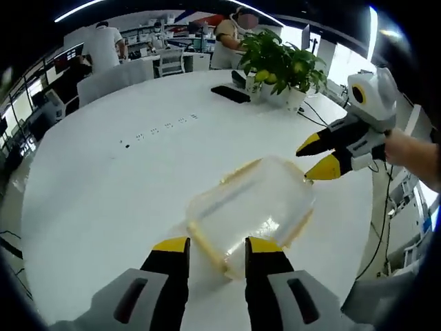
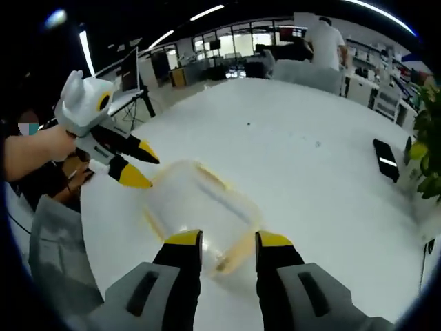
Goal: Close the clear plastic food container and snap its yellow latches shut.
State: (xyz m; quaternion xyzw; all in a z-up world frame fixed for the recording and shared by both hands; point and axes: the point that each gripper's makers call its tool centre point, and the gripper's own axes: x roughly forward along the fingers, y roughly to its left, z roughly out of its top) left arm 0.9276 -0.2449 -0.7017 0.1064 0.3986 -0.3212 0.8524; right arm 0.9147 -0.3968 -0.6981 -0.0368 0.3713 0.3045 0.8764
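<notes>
Clear box (image 1: 251, 210) sits on the white bench (image 1: 103, 179), lid on, looking light, stiff and slippery. Left tool (image 1: 217, 246), jaws apart, brackets its near latch (image 1: 207, 245).

Right gripper view: right tool (image 2: 228, 241) gapes, empty, at the opposite latch (image 2: 234, 255); press there.

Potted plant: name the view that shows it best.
The left gripper view: the potted plant stands whole at the white table's far edge, leaves and pot visible. The right gripper view catches just some of its leaves at the picture's right edge.
</notes>
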